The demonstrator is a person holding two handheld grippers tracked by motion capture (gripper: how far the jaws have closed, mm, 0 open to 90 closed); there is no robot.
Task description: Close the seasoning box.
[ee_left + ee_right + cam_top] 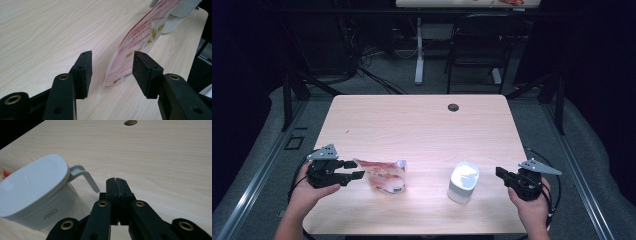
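Left gripper view: red-printed pouch (135,42) upright.

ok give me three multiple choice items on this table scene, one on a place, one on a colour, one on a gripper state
1. Where does the white lidded container stand?
A. left of the pouch
B. between the pouch and the right gripper
C. by the table's far edge

2. What colour is the printing on the pouch?
A. blue
B. green
C. red

3. How is the left gripper set?
A. open, jaws either side of the pouch's edge
B. shut on the container
C. shut and empty

Answers: 1 B, the high view shows it between the pouch and the right gripper. 2 C, red print shows on the pouch. 3 A, a gap shows between its pads.
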